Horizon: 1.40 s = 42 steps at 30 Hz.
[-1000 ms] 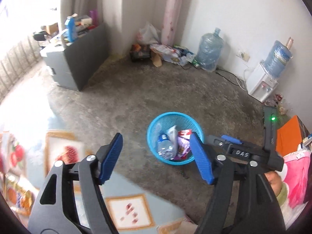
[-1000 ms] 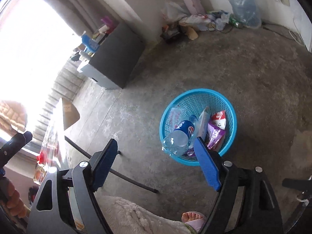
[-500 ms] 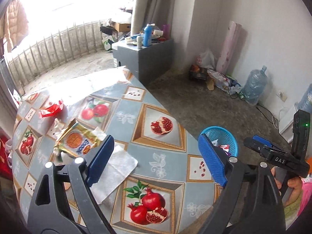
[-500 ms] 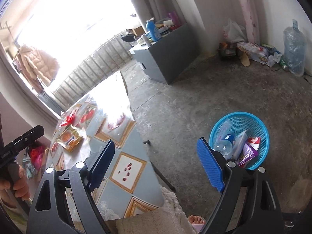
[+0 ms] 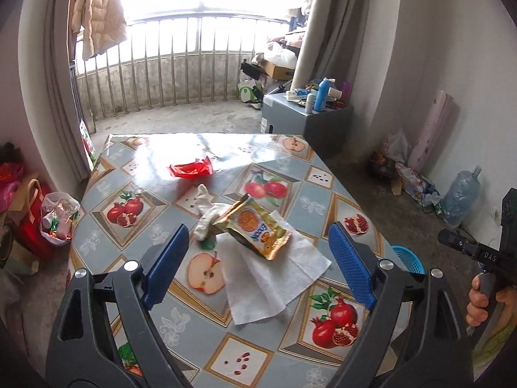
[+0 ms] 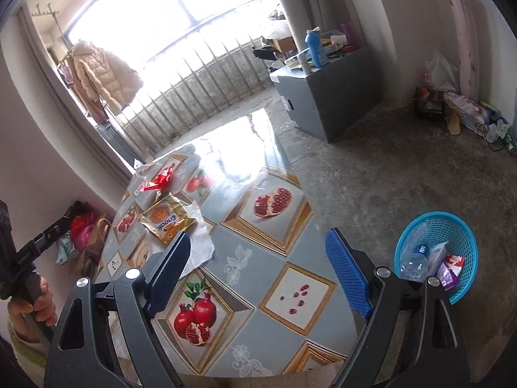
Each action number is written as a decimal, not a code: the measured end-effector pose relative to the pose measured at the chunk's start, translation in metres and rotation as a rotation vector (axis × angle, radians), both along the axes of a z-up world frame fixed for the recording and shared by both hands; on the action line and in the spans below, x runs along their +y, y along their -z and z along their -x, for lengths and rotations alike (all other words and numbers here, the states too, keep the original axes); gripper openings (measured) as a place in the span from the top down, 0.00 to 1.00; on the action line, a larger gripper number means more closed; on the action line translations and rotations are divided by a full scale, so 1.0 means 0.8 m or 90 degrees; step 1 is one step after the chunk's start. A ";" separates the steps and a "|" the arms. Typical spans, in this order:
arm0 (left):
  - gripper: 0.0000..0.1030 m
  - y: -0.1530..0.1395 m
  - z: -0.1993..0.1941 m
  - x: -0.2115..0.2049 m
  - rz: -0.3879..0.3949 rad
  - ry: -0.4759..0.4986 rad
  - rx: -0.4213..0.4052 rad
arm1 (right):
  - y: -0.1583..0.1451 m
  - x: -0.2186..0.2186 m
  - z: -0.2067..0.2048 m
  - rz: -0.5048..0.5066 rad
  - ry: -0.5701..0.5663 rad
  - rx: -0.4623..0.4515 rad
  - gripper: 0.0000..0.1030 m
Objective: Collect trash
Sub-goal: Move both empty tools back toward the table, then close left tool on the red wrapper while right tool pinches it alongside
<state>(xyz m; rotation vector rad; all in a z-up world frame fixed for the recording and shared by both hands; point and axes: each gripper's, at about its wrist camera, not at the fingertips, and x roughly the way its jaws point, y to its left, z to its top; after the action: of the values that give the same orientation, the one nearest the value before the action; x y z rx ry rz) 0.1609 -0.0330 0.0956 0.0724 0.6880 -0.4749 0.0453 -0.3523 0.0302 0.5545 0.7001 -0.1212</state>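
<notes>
On the fruit-patterned table [image 5: 284,352] [image 6: 258,265] lie a gold snack packet [image 5: 258,231] [image 6: 166,221], a white napkin [image 5: 274,278] [image 6: 200,242] under it, a crumpled white tissue [image 5: 206,213] and a red wrapper [image 5: 190,169] [image 6: 160,179]. My left gripper [image 5: 258,263] hovers open just above the packet and napkin, nothing between its blue pads. Over the table's near right part my right gripper [image 6: 258,271] is open and empty too. The blue basket [image 6: 439,252] [image 5: 408,258] with a bottle and wrappers stands on the floor to the right.
A grey cabinet [image 5: 310,119] [image 6: 326,97] with bottles on top stands beyond the table. Bags [image 5: 58,216] sit on the floor at the left. A water jug [image 5: 460,199] and clutter line the right wall. A balcony railing [image 5: 168,64] is behind.
Both grippers have swung up and left from over the floor basket to over the table. The trash on the table has come into view. The left jaws stand a little wider.
</notes>
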 end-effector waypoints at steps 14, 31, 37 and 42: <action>0.42 0.034 -0.193 0.035 0.045 -0.008 0.035 | 0.002 0.080 -0.208 -0.085 -0.168 0.059 0.40; 0.90 0.182 -0.421 0.012 -0.023 -0.083 0.190 | 0.063 0.189 -0.576 0.002 -0.345 0.231 0.51; 0.98 0.196 -0.405 0.010 -0.044 -0.050 0.207 | 0.096 0.224 -0.595 0.043 -0.394 0.290 0.70; 1.00 0.197 -0.370 0.002 -0.047 0.007 0.231 | 0.104 0.240 -0.567 0.039 -0.447 0.305 0.84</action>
<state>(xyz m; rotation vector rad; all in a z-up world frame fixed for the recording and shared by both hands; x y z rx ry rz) 0.4565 -0.0312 -0.0618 0.0602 1.0611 -0.4772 0.4986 -0.1606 -0.0528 0.1921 1.3170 0.3929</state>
